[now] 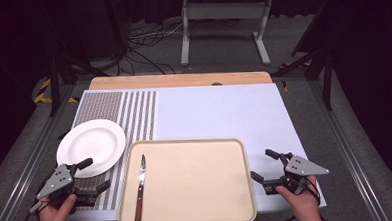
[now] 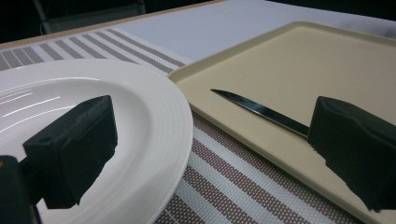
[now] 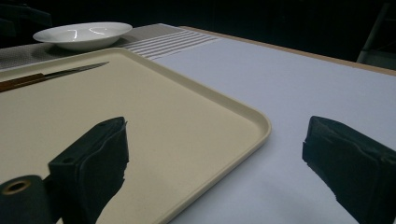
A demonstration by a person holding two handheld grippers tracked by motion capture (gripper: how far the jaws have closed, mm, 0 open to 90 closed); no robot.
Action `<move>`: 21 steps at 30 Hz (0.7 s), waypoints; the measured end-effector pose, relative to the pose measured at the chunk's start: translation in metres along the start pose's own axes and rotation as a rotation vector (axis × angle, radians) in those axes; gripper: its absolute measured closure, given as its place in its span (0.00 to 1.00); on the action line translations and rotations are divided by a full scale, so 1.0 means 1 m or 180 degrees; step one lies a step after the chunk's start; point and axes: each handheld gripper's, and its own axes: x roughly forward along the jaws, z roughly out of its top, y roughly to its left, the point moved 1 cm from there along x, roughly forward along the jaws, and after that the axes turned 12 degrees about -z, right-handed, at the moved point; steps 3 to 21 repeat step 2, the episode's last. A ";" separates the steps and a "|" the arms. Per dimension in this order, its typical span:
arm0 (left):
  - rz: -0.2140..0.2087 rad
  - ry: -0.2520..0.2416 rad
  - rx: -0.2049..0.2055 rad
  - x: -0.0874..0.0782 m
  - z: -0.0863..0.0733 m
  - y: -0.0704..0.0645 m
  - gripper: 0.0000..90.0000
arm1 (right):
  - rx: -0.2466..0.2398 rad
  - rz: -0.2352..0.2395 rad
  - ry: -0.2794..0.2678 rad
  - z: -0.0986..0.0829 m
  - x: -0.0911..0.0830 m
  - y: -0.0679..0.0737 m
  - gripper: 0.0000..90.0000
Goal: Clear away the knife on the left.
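On the worktop's near edge, I see the tray holding a knife by its left side. The plate holds nothing. My left gripper and right gripper are both spread wide, holding nothing.

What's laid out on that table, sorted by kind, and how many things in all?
Plate, white: 1
Tray, beige: 1
Knife, wooden handle, lying in the tray: 1
Striped mat under the plate: 1
Total: 4
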 end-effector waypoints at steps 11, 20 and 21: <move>0.0011 -0.0001 0.0012 0.000 0.000 0.000 0.03 | 0.0000 0.0001 0.0001 0.000 0.000 0.000 0.08; 0.0011 -0.0001 0.0012 0.000 0.000 0.000 0.03 | 0.0000 0.0001 0.0001 0.000 0.000 0.000 0.08; 0.0011 -0.0001 0.0012 0.000 0.000 0.000 0.03 | 0.0000 0.0001 0.0001 0.000 0.000 0.000 0.08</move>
